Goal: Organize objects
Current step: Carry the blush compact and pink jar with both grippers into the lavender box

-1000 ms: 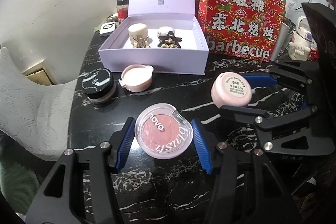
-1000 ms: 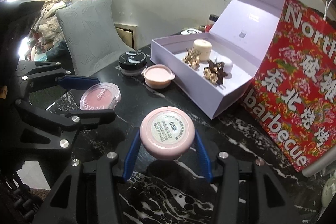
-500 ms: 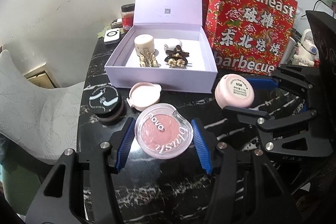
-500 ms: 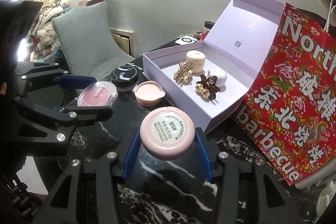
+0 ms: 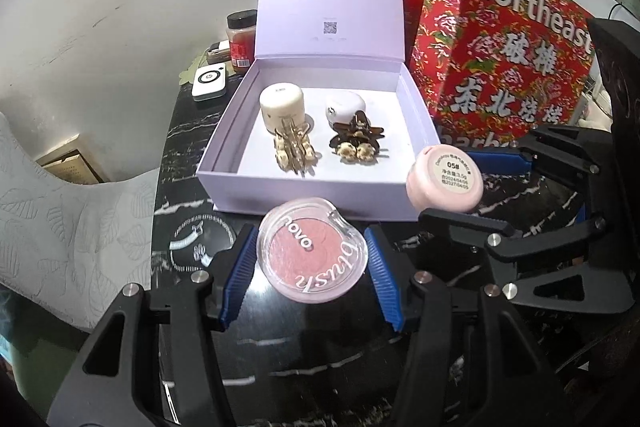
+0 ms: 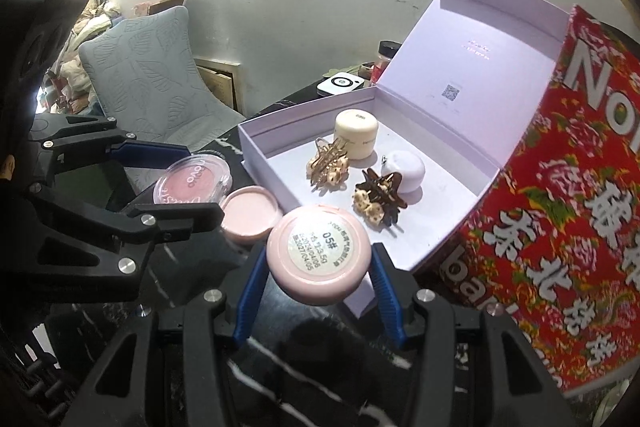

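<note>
"novo blush" compact clamped in left tool, "05#" pink jar in right tool.

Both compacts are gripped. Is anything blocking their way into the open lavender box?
Nothing visible blocks it. The lid stands open and the front wall of the lavender box is low. Inside, the cream jar, white case and two hair clips fill the back; the front floor and right side look free.
</note>
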`<state>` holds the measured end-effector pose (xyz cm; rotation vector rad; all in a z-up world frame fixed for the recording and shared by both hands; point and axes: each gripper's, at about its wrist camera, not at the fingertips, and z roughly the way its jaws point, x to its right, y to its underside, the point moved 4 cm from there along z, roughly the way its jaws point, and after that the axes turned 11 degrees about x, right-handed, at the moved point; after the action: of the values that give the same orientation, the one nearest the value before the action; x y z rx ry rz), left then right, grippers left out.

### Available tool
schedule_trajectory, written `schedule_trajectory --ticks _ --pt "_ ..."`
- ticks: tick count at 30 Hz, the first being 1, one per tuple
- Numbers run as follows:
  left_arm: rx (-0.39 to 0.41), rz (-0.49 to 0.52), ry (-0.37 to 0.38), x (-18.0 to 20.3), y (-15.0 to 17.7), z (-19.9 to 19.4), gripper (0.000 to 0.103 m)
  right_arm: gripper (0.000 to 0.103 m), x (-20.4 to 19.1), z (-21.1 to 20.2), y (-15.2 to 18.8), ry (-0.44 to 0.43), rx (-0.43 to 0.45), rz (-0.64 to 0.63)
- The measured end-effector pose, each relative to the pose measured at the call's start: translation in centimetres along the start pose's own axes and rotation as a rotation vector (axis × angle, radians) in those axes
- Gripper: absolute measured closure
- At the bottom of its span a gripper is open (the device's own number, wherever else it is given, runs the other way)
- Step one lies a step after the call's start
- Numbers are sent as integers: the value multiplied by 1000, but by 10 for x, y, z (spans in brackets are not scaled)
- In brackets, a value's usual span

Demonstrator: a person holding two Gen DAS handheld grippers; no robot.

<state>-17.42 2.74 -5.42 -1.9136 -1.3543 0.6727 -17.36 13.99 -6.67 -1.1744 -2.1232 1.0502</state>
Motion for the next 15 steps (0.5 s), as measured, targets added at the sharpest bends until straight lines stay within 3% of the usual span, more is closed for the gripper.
schedule_trajectory --ticks 15 --pt "-14 0 6 -17 -26 52 50 51 30 43 -22 37 -9 23"
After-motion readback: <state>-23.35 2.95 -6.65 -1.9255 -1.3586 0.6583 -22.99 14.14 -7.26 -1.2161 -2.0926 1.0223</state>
